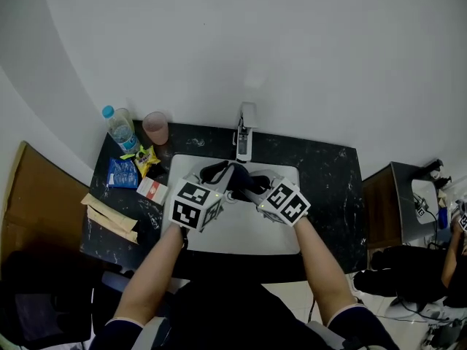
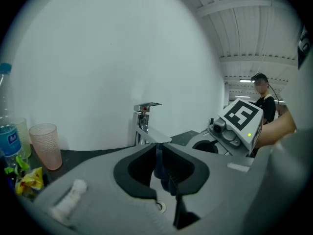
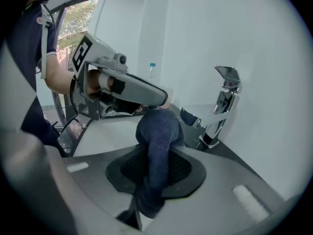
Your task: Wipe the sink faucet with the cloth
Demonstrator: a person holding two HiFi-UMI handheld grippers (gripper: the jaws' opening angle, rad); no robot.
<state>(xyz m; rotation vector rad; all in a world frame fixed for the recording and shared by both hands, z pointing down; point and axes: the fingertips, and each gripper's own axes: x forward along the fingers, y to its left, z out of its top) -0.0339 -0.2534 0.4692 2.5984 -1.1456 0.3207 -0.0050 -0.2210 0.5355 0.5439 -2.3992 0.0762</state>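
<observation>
Over a white sink (image 1: 241, 235), the left gripper (image 2: 159, 153) pinches a thin edge of a dark blue cloth (image 3: 157, 146), and the right gripper (image 3: 155, 155) clamps a thick fold. Just behind them stands the chrome faucet (image 1: 246, 131). On the black counter (image 1: 328, 181), at left, sit a bottle (image 1: 120, 128), a pink cup (image 1: 155, 127) and snack packets (image 1: 135, 168).

Plain white wall (image 1: 255, 42) behind the desk, no tiles, no fixtures. Desk (image 1: 332, 195) has a black marble-look top with white veining. Brown wooden panel (image 1: 40, 203) leans at its left end; a dark brown cabinet (image 1: 383, 203) stands just beside its right end. Floor (image 1: 288, 294) is light, seen only in a small patch. Ceiling (image 2: 254, 28) is white ribbed panels with a beam across, strip lights (image 2: 244, 81) on further back. Window (image 3: 73, 18) off to one side, daylight and green foliage outside.
</observation>
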